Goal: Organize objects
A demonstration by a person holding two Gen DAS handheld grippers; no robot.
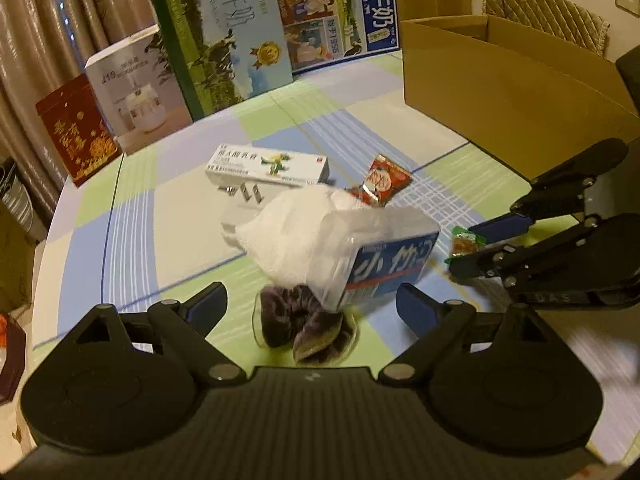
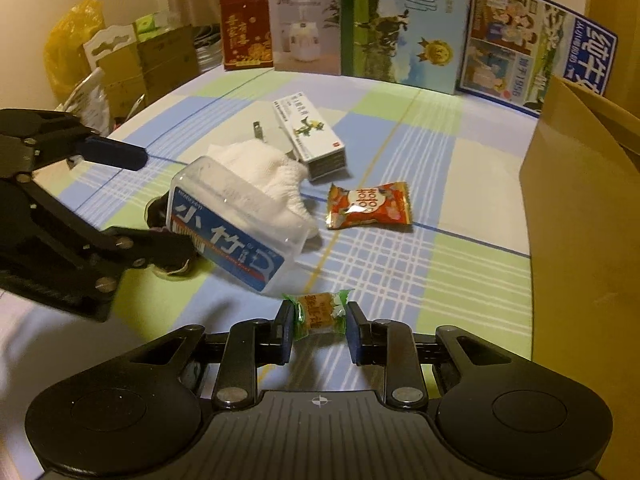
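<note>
A small green-wrapped snack (image 2: 318,314) lies on the checked tablecloth (image 2: 440,240), and my right gripper (image 2: 319,332) is shut on its two ends. In the left wrist view the same right gripper (image 1: 468,250) comes in from the right. My left gripper (image 1: 312,300) stands open, its fingers either side of a dark velvet scrunchie (image 1: 304,320) and the near end of a clear plastic box with a blue label (image 1: 384,256). That box leans on a white cloth (image 1: 288,232). From the right wrist view, the left gripper (image 2: 148,200) straddles the scrunchie (image 2: 156,212).
A red snack packet (image 2: 368,206), a white ointment carton (image 2: 312,140) and a white plug adapter (image 1: 244,200) lie beyond the cloth. An open cardboard box (image 1: 500,80) stands at the right. Tall printed cartons (image 1: 224,40) line the table's back edge.
</note>
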